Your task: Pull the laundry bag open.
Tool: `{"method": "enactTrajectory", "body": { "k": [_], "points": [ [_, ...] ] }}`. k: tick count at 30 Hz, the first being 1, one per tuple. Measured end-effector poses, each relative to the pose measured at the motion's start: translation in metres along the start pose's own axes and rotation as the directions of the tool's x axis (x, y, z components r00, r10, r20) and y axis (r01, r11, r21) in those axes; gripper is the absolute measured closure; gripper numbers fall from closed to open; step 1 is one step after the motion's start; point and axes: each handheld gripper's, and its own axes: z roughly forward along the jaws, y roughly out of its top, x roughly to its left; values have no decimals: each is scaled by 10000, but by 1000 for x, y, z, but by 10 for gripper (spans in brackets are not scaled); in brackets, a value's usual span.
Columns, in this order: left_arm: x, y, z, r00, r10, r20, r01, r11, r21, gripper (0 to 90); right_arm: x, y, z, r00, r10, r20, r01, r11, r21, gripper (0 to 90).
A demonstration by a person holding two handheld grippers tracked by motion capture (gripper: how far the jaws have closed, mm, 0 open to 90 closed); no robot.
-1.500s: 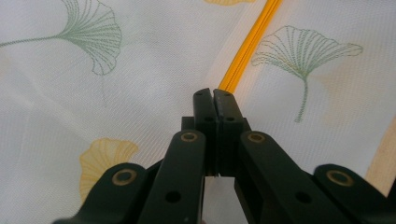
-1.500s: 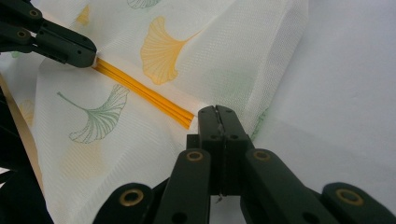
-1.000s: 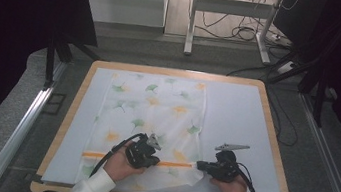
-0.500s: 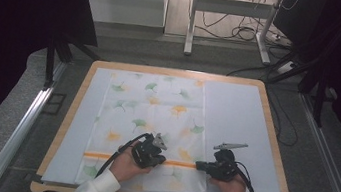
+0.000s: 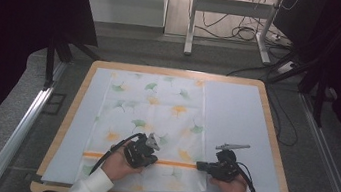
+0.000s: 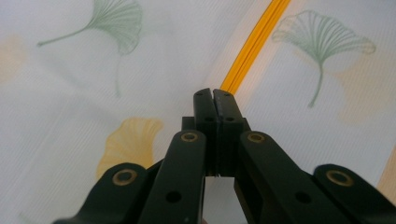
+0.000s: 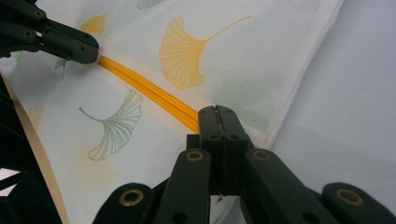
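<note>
Left gripper [image 6: 215, 95]: jaws closed, tips on orange stripe [image 6: 252, 46]. Right gripper [image 7: 217, 114]: jaws closed at stripe's end. Cloth [image 5: 155, 119]: table [image 5: 273, 141] centre, long axis twelve-to-six; stripe nine-to-three.

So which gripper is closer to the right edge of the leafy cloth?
Right. The right gripper sits at the cloth's right edge, on the orange stripe; the left gripper is farther in, near the stripe's middle.
</note>
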Motion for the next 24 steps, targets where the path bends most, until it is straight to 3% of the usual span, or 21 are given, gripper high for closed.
{"method": "enactTrajectory", "body": {
  "k": [24],
  "points": [
    [35,-58,-34,9922,-1204,-308,1200,9927,-129,900,0,0,0,9999,-121,22,121,9999,-29,898]
  ]
}}
